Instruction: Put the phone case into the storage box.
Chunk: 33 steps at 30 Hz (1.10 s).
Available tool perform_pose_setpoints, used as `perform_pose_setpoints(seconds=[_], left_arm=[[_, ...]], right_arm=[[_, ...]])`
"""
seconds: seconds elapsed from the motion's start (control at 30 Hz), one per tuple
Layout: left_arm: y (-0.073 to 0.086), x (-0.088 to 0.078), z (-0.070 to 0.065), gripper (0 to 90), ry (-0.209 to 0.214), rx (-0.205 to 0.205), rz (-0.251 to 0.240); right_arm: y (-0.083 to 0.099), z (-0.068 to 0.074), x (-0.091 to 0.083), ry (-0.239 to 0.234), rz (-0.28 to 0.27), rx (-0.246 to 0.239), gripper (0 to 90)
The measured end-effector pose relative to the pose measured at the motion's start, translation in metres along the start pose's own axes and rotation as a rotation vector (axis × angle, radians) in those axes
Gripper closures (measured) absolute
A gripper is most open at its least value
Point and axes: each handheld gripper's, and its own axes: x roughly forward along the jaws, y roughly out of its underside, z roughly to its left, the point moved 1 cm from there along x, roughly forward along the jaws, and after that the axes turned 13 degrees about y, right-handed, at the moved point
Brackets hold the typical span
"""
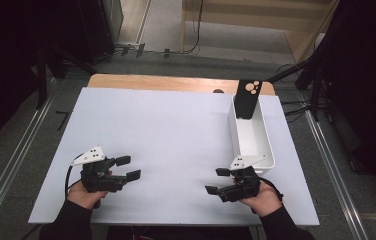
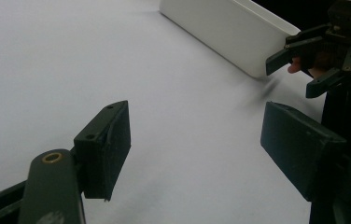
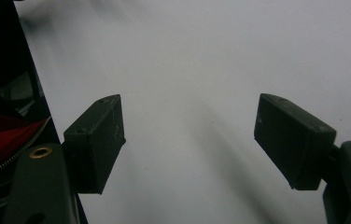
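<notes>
So the left hand-held gripper (image 1: 132,167) and right hand-held gripper (image 1: 213,181) both have jaws apart, empty. White bin (image 1: 232,131) sits just beyond the right one. It looks like light, stiff, slick plastic, so I'd pinch the near rim.

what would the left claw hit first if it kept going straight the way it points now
Probably the right claw, which faces it across the bare white table sheet. Nothing lies between them, though the long white plastic bin sits just beside that line; depth is uncertain.
</notes>
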Motion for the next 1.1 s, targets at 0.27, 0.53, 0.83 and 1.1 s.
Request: perform_pose_setpoints(seconds=[0.27, 0.53, 0.83, 1.1], left_arm=[[0.000, 0.000, -0.001, 24.2, 0.008, 0.001, 0.000], [0.000, 0.000, -0.002, 24.2, 0.014, 0.002, 0.006], [0.001, 0.001, -0.004, 24.2, 0.022, 0.002, 0.008], [0.002, -0.001, -0.004, 24.2, 0.022, 0.004, 0.011]], right_arm=[[0.011, -0.004, -0.005, 0.017, 0.017, 0.014, 22.9], [0.020, -0.009, -0.009, 0.030, 0.029, 0.014, 23.1], [0.032, -0.019, -0.015, 0.038, 0.023, 0.038, 23.1], [0.037, -0.022, -0.015, 0.040, 0.030, 0.023, 23.1]])
